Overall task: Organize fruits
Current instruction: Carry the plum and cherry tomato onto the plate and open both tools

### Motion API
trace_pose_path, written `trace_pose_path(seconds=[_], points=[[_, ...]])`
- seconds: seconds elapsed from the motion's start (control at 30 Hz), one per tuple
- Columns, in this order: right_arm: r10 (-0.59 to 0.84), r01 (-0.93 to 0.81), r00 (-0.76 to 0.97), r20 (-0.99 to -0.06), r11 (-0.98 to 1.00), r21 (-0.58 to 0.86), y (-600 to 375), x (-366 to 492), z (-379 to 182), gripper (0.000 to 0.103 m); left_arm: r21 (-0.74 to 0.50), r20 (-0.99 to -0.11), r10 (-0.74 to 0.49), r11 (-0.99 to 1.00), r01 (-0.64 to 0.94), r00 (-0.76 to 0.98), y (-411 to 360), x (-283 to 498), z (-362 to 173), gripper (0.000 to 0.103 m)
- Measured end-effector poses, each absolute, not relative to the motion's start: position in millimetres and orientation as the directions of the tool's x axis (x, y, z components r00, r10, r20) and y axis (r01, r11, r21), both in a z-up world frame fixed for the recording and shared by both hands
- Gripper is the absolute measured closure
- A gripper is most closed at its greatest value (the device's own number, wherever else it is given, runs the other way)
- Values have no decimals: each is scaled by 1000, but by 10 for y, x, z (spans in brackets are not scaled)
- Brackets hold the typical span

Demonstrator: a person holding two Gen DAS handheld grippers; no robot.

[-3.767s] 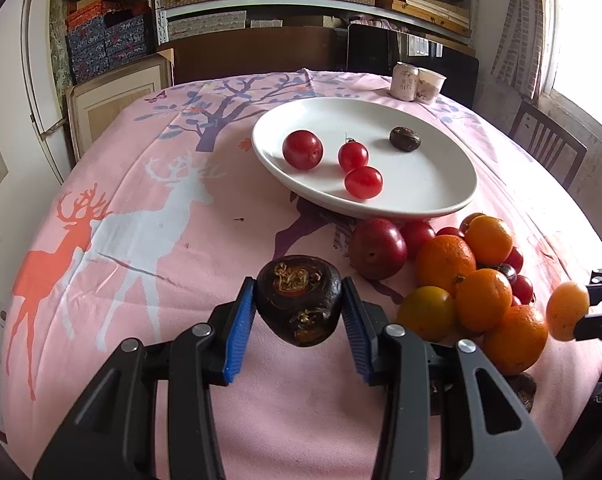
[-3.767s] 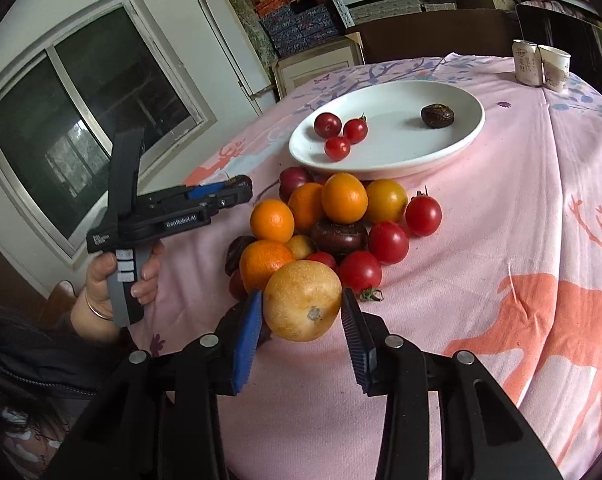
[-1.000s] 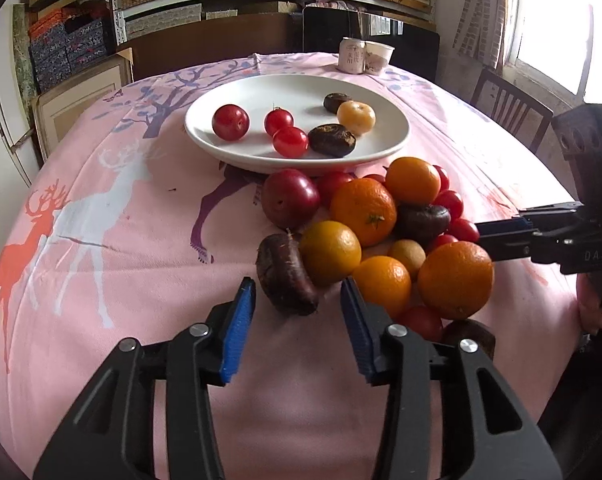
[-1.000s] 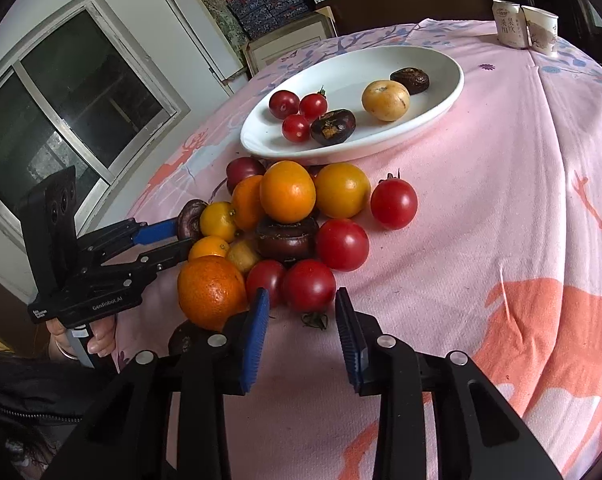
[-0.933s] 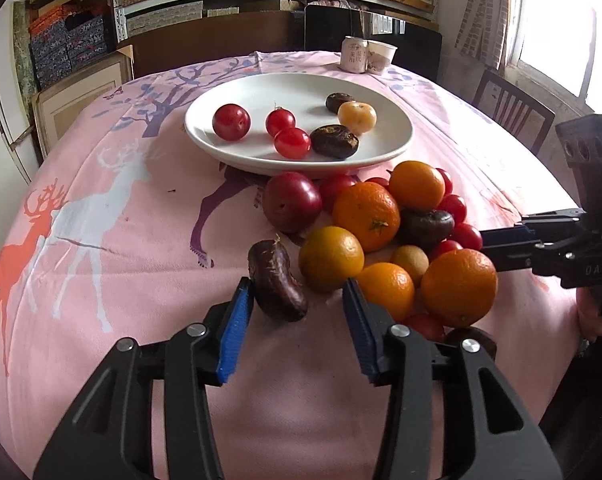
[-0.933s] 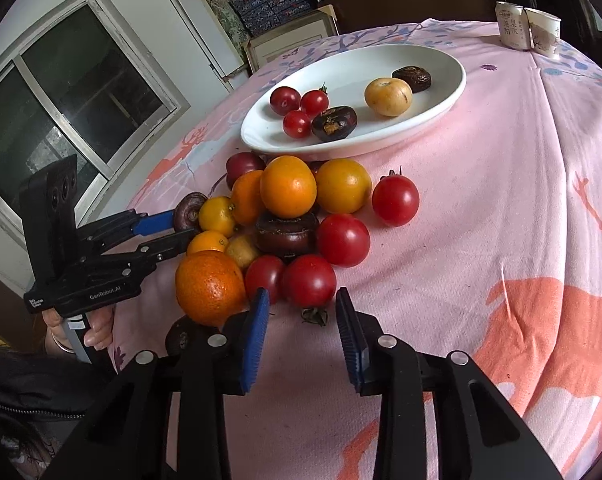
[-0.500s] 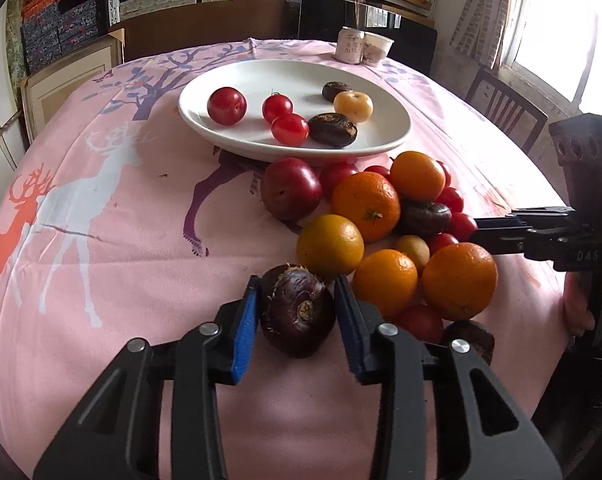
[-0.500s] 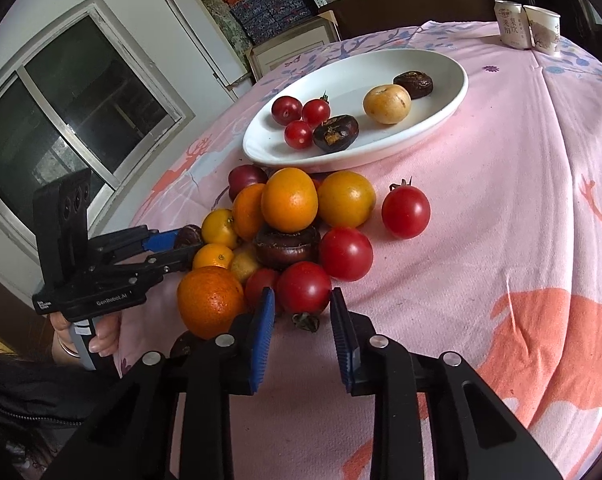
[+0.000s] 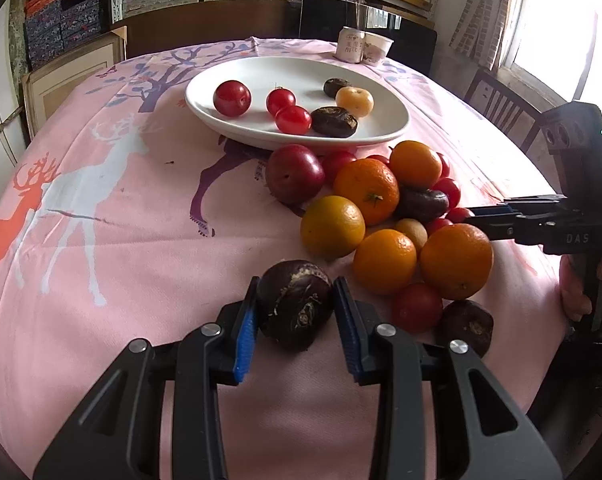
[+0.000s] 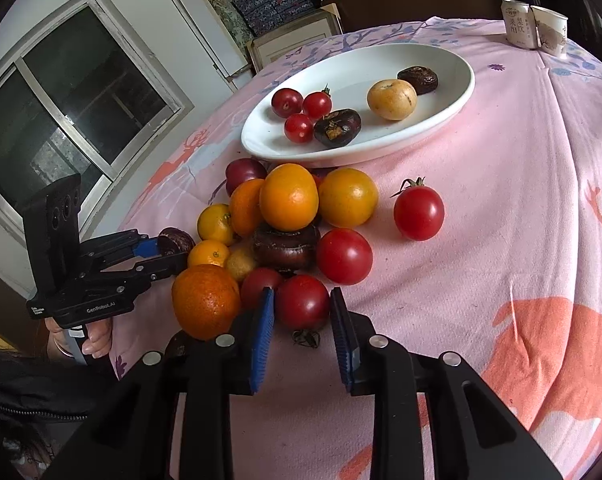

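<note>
Two grippers, both clamped: left gripper (image 9: 295,314) just squeezed shut around a dark water chestnut (image 9: 295,304), right gripper (image 10: 302,322) pinching a red tomato (image 10: 302,301), both at the near edge of the fruit pile (image 10: 289,216). Beyond the pile, white plate (image 10: 453,92) holding three red fruits, two dark chestnuts, one yellow fruit. More fruit half hidden under the pile.

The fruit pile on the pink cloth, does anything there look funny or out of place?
One cherry tomato sits alone on the tablecloth, apart from the heap, its green stalk still on. A loose green stalk lies on the cloth beneath the red tomato in the right tongs. Nothing looks spilled or squashed.
</note>
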State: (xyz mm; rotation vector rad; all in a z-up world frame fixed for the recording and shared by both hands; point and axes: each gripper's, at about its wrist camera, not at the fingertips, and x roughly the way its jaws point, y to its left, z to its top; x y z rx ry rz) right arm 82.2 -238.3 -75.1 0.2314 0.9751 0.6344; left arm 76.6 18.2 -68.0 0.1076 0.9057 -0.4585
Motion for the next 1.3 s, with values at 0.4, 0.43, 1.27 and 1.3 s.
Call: trace_pose_path(seconds=[0.4, 0.43, 1.27, 1.3], points=[[662, -416, 480, -576, 749, 515, -2625, 793, -356, 74, -162, -684, -417, 887, 433, 598, 229, 710, -302, 68], [661, -408, 492, -567, 750, 520, -2645, 843, -320, 74, -160, -675, -421, 885, 436, 606, 201, 744, -250, 68], [576, -246, 640, -509, 781, 574, -2737, 2031, -316, 44, -176, -609, -381, 920, 351, 695, 49, 1841, -37, 28], [575, -241, 643, -506, 779, 579, -2782, 1959, -342, 44, -174, -609, -390, 915, 363, 691, 48, 1763, -21, 28]])
